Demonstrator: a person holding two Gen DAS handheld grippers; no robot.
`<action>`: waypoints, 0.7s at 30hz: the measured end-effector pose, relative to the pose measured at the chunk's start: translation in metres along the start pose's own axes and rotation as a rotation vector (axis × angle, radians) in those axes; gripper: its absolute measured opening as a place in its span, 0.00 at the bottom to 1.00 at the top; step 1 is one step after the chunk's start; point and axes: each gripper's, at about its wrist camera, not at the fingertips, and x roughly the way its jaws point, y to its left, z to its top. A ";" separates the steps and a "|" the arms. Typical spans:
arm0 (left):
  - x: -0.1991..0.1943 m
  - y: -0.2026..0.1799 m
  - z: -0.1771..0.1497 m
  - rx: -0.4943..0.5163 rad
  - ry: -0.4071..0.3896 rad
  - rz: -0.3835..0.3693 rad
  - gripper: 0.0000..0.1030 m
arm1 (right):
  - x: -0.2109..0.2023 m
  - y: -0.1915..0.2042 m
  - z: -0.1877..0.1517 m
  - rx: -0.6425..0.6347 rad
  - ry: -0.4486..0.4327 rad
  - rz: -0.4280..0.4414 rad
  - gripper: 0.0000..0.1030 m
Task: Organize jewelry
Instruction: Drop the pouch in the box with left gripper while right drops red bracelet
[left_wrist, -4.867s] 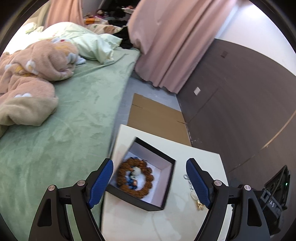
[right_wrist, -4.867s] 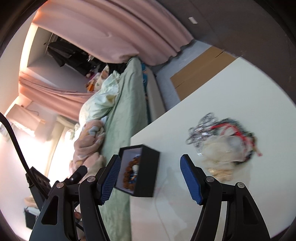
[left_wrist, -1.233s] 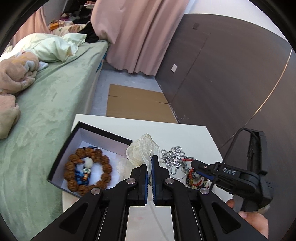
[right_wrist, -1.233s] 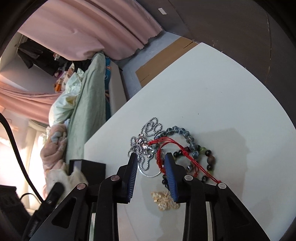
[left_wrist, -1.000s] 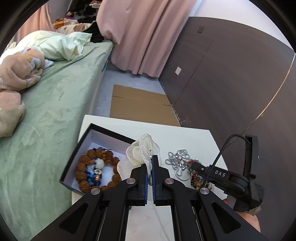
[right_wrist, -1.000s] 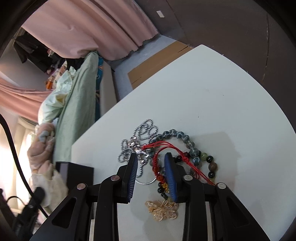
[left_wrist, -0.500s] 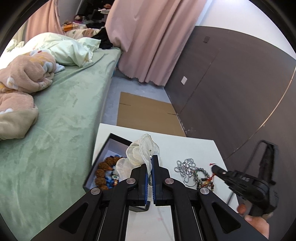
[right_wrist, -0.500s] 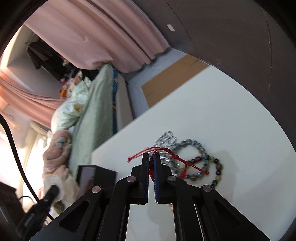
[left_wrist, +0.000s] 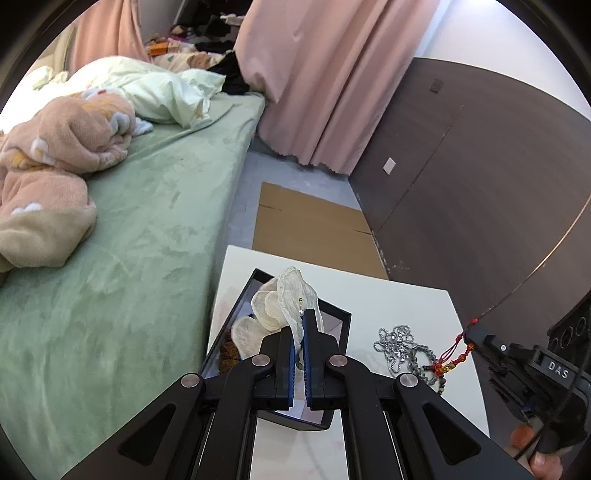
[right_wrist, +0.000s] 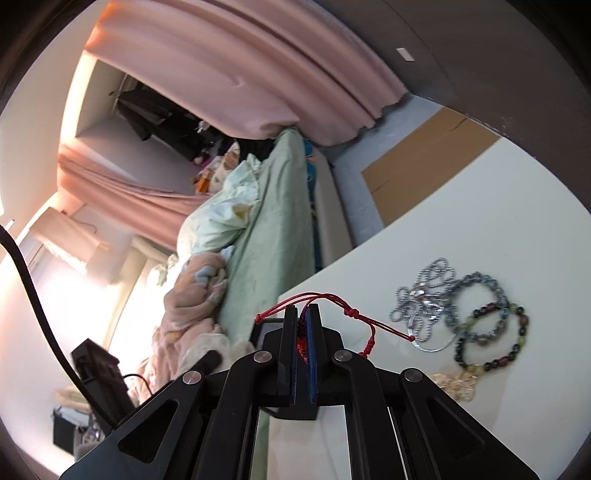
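Right gripper (right_wrist: 303, 314) is clamped on the thin red knotted cord bracelet (right_wrist: 354, 314), dangling limp above the white table (right_wrist: 517, 229); light and floppy, so pinching near the knots probably holds best. Left gripper (left_wrist: 299, 325) pinches a cream gauze flower piece (left_wrist: 291, 295) over the open black box (left_wrist: 332, 317).

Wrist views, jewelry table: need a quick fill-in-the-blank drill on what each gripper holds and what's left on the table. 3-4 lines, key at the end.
1. The left gripper is shut on a cream fabric ____ ornament.
2. The right gripper is shut on a ____ cord bracelet.
3. The left gripper holds its piece above the open ____ box.
4. The silver chain lies on the white ____ beside the beaded bracelets.

Missing words: flower; red; black; table
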 end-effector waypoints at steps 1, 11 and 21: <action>0.002 0.001 0.000 -0.011 0.013 -0.010 0.03 | 0.001 0.003 -0.001 -0.004 0.001 0.009 0.06; 0.001 0.017 0.004 -0.108 0.039 -0.044 0.79 | 0.020 0.029 -0.015 -0.060 0.033 0.088 0.06; -0.014 0.041 0.011 -0.165 0.015 -0.012 0.79 | 0.047 0.046 -0.031 -0.082 0.070 0.131 0.06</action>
